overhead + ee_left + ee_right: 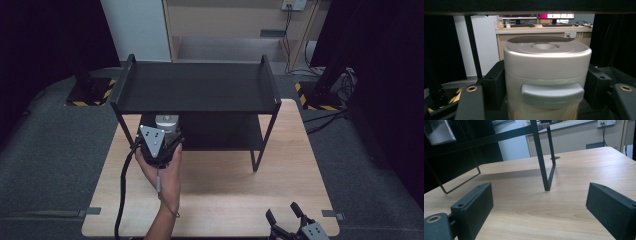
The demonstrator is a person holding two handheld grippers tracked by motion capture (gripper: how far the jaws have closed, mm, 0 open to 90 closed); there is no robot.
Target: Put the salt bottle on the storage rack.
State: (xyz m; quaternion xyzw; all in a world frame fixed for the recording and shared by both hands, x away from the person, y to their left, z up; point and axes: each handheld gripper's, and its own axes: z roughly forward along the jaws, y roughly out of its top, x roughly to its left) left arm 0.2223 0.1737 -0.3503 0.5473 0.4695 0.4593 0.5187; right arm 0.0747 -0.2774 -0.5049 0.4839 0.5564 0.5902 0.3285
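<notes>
A light wooden bench (215,195) carries a black two-level shelf rack (195,85) standing on thin legs toward its far side, and a grey lidded canister (167,122) sits at the rack's lower level, apparently resting on the lower shelf.

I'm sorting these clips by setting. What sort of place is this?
Probably a lab or office set up for recording: a wooden table holding a black shelf rack, dark curtains around it, hazard-striped stand bases on grey carpet, and a desk with monitors behind.
</notes>
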